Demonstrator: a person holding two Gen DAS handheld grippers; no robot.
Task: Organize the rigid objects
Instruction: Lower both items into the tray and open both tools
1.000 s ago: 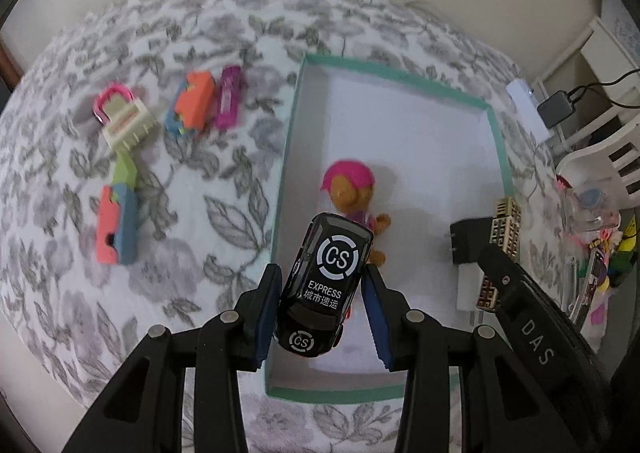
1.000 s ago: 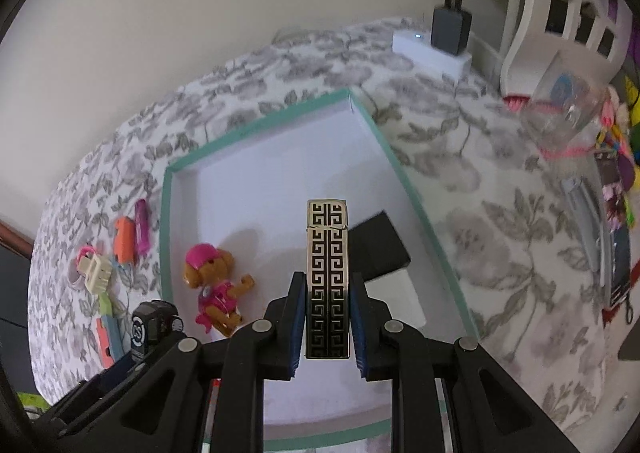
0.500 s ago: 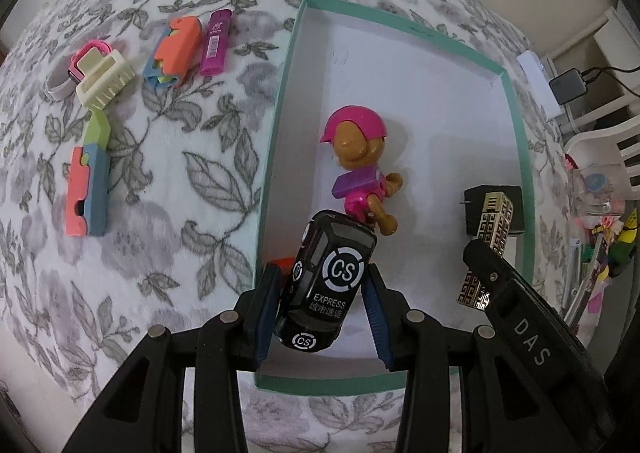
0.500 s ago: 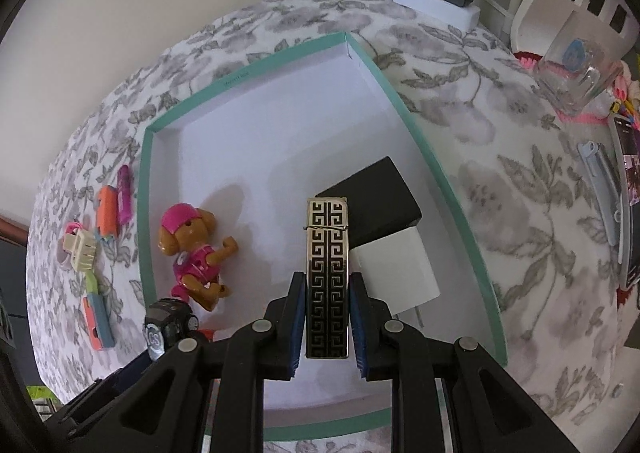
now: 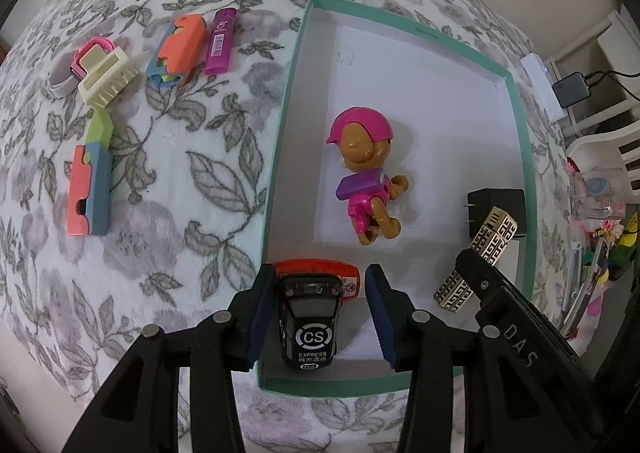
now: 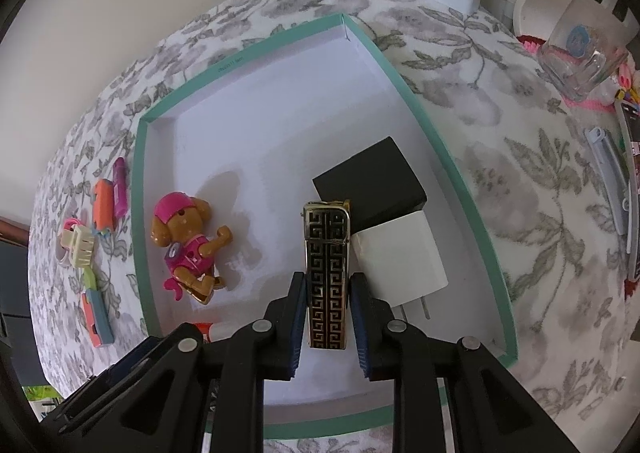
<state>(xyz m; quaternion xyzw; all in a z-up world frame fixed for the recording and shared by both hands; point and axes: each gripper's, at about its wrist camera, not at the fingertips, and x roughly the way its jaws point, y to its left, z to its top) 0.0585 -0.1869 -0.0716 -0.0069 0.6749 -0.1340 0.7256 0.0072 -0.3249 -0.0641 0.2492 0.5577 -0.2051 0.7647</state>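
Left wrist view — left tongs (image 5: 318, 311) opening around one toy car (image 5: 309, 323); right tongs (image 6: 329, 313) clamp one lighter (image 6: 326, 273).

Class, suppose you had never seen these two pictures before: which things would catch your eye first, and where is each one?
First, the pink-helmeted toy dog lying mid-floor in the teal-rimmed box. Next, the black toy car between the fingers of the left gripper, whose jaws are opening, at the box's near left corner. Then the black-and-gold patterned lighter clamped in the right gripper, beside two chargers.
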